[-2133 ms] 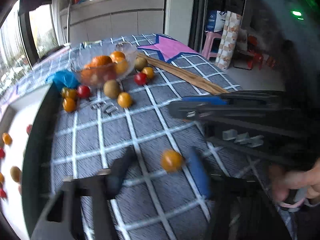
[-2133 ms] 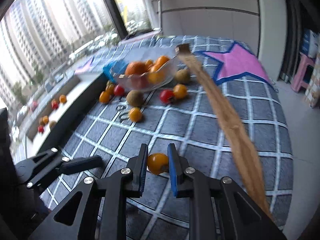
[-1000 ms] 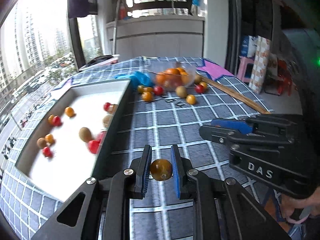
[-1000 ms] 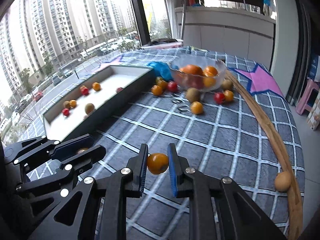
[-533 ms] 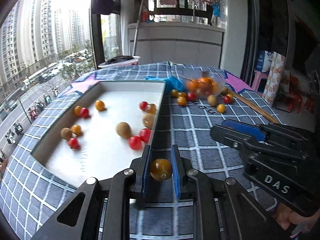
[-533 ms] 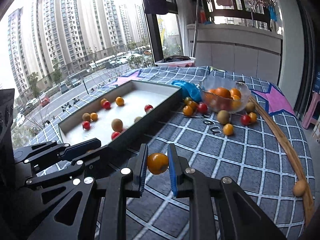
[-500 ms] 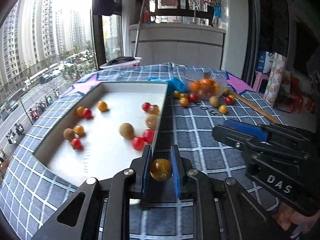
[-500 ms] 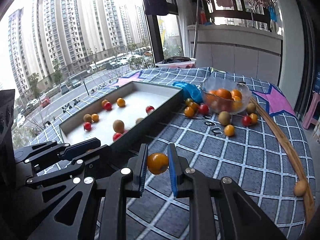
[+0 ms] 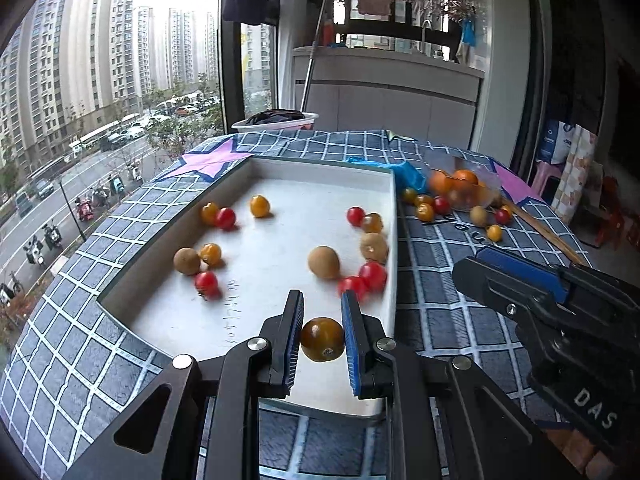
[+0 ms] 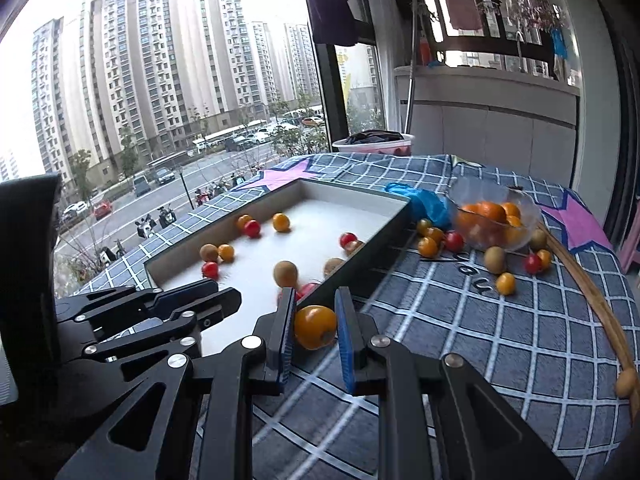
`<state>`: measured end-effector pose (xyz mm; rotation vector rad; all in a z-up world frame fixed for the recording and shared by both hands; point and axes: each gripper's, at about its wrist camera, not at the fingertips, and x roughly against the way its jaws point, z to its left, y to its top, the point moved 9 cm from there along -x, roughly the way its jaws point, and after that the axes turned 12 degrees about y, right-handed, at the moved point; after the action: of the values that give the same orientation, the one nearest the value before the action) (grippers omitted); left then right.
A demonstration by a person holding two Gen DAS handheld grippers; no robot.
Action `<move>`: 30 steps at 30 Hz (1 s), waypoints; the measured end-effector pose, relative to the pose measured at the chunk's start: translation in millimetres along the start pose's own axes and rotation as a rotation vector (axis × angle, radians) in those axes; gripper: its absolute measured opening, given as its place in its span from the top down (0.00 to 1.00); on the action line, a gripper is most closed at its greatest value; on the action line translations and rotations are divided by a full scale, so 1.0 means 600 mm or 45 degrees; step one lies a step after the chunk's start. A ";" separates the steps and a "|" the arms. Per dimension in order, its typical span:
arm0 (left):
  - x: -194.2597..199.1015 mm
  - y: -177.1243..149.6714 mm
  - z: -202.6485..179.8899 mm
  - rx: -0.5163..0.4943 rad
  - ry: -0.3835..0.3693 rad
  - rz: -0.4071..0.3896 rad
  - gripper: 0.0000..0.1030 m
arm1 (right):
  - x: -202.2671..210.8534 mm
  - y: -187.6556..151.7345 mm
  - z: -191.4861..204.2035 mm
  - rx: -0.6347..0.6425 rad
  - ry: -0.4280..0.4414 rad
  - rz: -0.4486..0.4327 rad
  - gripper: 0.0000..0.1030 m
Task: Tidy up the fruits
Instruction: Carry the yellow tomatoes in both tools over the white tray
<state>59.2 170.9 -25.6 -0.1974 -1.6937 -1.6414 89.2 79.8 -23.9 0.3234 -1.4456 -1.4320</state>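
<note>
A table under a blue checked cloth (image 9: 432, 240) stood by a high window over a street of tower blocks. The left gripper (image 9: 322, 340) was clamped on a small amber tomato (image 9: 322, 339), held above the near end of the white tray (image 9: 394, 216). The right gripper (image 10: 314, 328) was likewise closed on an orange tomato (image 10: 315, 327), hanging over the cloth just beside the tray's near right corner. Inside the tray lay red and orange tomatoes and several brown round fruits, some blurred as if rolling. Farther off, a glass bowl (image 10: 524, 204) held oranges, with loose fruit scattered on the cloth around it and a blue bag (image 10: 430, 204) beside it. Such tomatoes looked light, smooth and thin-skinned, likely to slip or split under a hard squeeze; a gentle pinch across the middle, as here, seemed right, with a low release so they would not bounce. Two seconds before, both grippers had been down at the cloth near the bowl, the left one open around its tomato; half a second before, the left gripper had stood short of the tray's edge, whereas now it hung over the tray.
</note>
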 end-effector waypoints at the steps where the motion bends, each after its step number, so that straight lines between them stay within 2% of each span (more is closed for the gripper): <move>1: -0.001 0.000 0.004 0.000 0.005 0.001 0.80 | -0.003 0.000 0.005 0.005 0.001 0.000 0.79; 11: -0.020 0.005 0.053 0.017 0.045 0.019 0.80 | -0.032 0.003 0.063 0.083 0.015 0.005 0.79; 21: -0.045 0.009 0.086 0.080 0.009 0.062 0.80 | -0.065 0.007 0.079 0.095 0.011 0.042 0.79; 30: -0.086 0.010 0.143 0.088 0.042 0.134 0.80 | -0.109 0.009 0.095 0.094 0.016 0.108 0.79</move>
<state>64.5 269.7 -42.5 -0.2209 -1.6842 -1.4989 75.3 165.0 -35.7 0.3133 -1.4875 -1.3088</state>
